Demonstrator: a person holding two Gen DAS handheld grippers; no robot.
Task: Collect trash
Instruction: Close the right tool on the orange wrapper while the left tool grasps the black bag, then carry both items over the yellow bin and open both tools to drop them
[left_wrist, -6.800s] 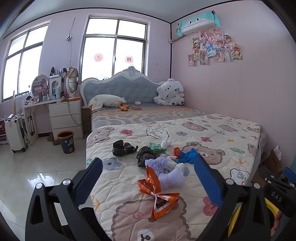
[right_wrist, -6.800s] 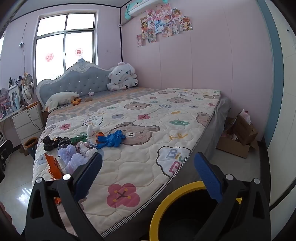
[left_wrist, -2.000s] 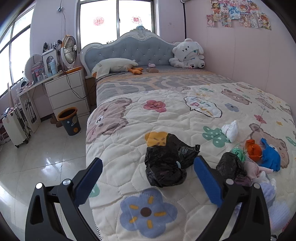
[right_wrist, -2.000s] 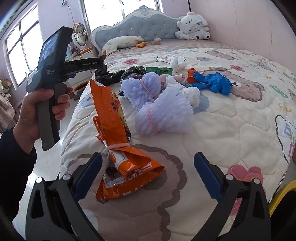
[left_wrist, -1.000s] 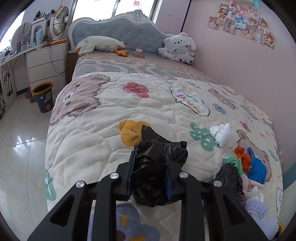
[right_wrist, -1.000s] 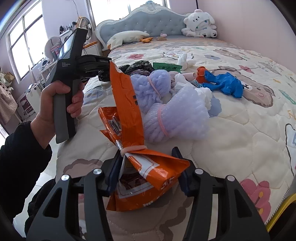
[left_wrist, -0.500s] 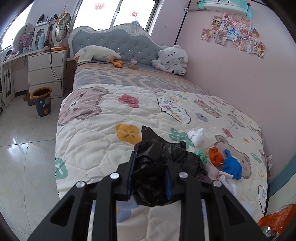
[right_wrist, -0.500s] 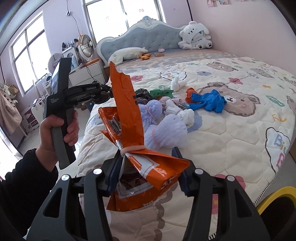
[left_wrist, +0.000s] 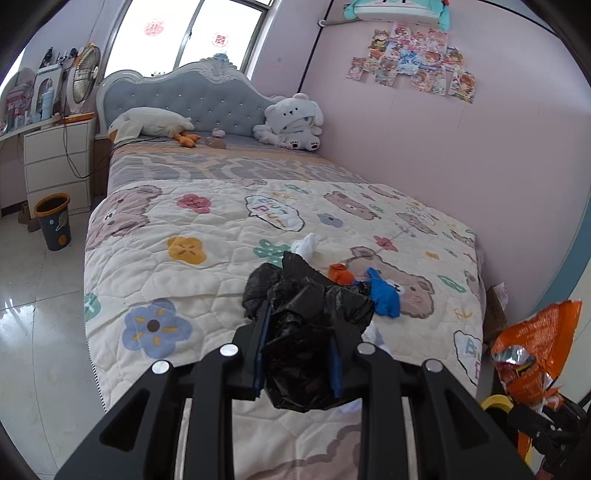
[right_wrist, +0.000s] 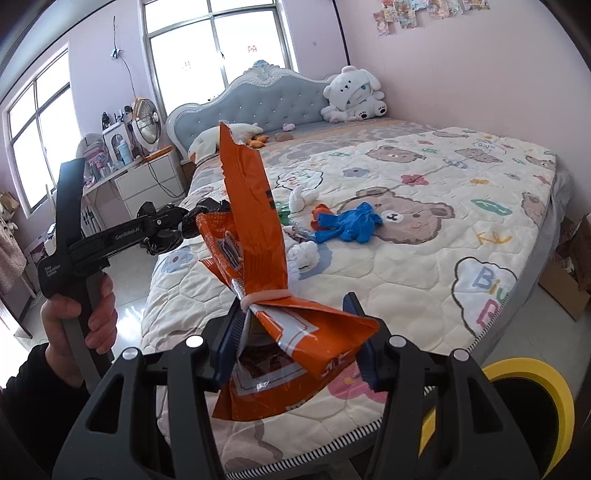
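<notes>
Left gripper (left_wrist: 297, 347) clamps a crumpled black bag (left_wrist: 310, 332) above the bed (left_wrist: 221, 236); right gripper (right_wrist: 295, 339) pinches an orange snack wrapper (right_wrist: 255, 236) (rubber-banded), yellow-rimmed bin (right_wrist: 532, 398) nearby.

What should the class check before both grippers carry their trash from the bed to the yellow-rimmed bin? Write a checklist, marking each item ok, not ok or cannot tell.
1. Left gripper shut on the black plastic bag: ok.
2. Right gripper shut on the orange snack wrapper: ok.
3. Both items lifted off the quilt: ok.
4. Yellow-rimmed bin in view beside the bed: ok.
5. Room left inside the bin: cannot tell.
6. Bed cleared: not ok; the blue glove and white tissue remain.
</notes>
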